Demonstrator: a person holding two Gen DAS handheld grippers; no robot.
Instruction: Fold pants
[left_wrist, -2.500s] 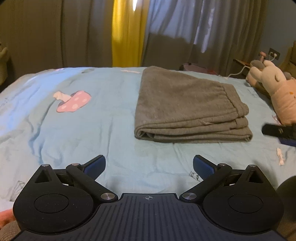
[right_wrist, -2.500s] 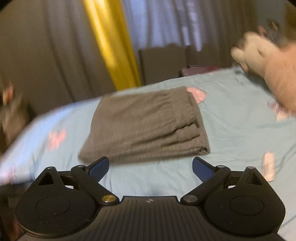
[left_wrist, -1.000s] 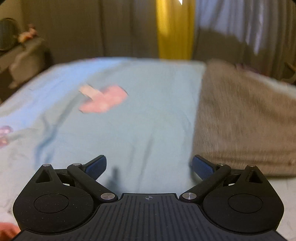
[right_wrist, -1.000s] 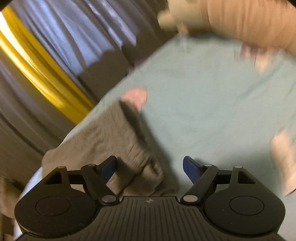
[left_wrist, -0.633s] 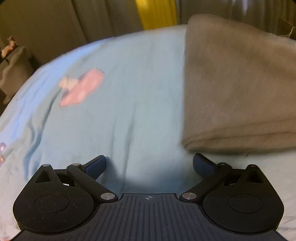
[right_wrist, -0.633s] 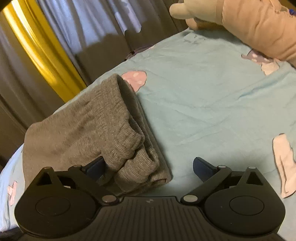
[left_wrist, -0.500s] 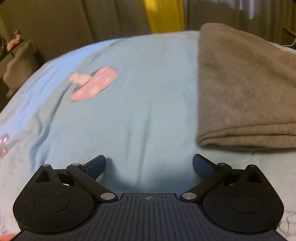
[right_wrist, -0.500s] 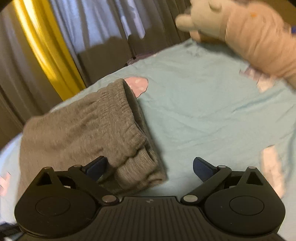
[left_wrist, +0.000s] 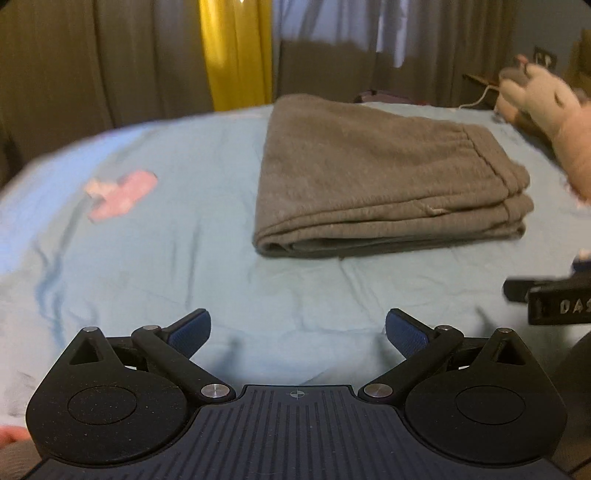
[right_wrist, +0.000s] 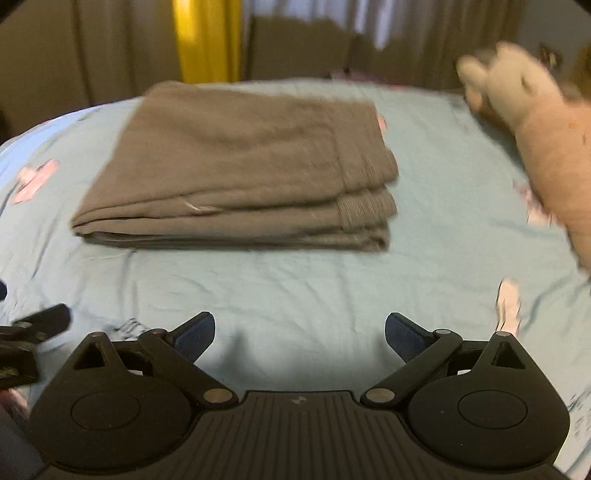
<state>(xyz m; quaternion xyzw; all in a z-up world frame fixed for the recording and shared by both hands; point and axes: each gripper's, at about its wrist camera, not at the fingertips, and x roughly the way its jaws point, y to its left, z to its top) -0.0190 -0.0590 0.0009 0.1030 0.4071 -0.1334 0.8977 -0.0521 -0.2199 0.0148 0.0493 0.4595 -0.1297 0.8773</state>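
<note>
Right wrist: pants (right_wrist: 236, 170) beyond tool (right_wrist: 300, 334) (apart)

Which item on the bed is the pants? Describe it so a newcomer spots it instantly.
Start from the light blue bedsheet in front of the curtains. Near its middle lies a flat, stacked rectangle of grey fleece: the folded pants, ribbed waistband toward the plush toy. It is the only grey cloth; the toy is pale, the sheet's mushroom print pink.

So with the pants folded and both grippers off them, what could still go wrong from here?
1. The folded pants sit as loose stacked layers on soft bedding; a nudge could make them slide apart.
2. The plush toy lies close to the waistband end and might topple onto it.
3. Both open grippers, left gripper and right gripper, hover near each other and might collide.
</note>
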